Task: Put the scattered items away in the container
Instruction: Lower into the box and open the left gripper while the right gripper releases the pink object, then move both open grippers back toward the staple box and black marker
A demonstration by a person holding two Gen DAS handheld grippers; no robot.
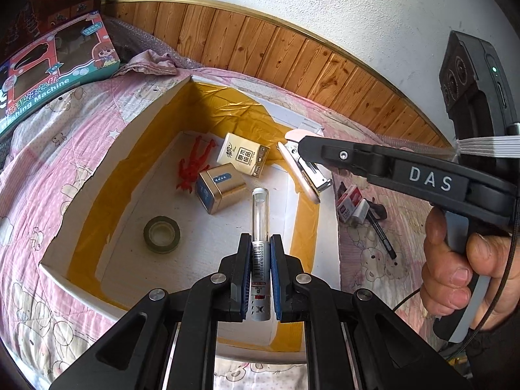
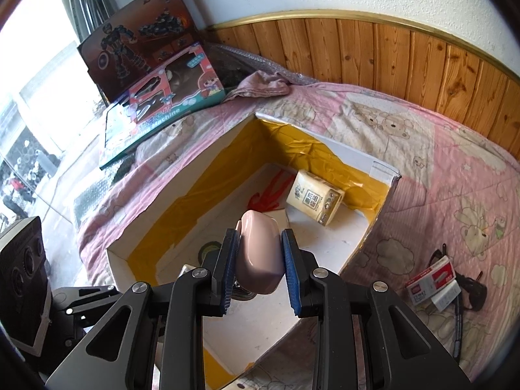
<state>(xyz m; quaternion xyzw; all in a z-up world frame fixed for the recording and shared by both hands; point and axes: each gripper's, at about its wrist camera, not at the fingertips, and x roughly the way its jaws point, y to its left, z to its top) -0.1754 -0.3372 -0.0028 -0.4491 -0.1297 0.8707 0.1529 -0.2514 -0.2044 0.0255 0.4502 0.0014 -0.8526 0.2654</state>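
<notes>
My left gripper (image 1: 260, 273) is shut on a silver pen-like tube with a clear cap (image 1: 260, 227), held above the white cardboard box (image 1: 156, 110) lined with yellow tape. My right gripper (image 2: 258, 260) is shut on a pink stapler (image 2: 260, 253), also over the box; in the left wrist view the same pink stapler (image 1: 302, 169) hangs at the box's right wall. Inside the box lie a red toy figure (image 1: 195, 165), a tissue pack (image 1: 243, 154), a gold tin (image 1: 221, 188) and a roll of tape (image 1: 162, 234).
On the pink quilt (image 2: 438, 175) right of the box lie a staple box (image 2: 432, 279), a black pen (image 1: 383, 234) and a dark object (image 2: 474, 289). Two toy boxes (image 2: 162, 104) lean at the back left. A wood-panelled wall (image 2: 390, 61) runs behind. A person's hand (image 1: 461, 269) grips the right handle.
</notes>
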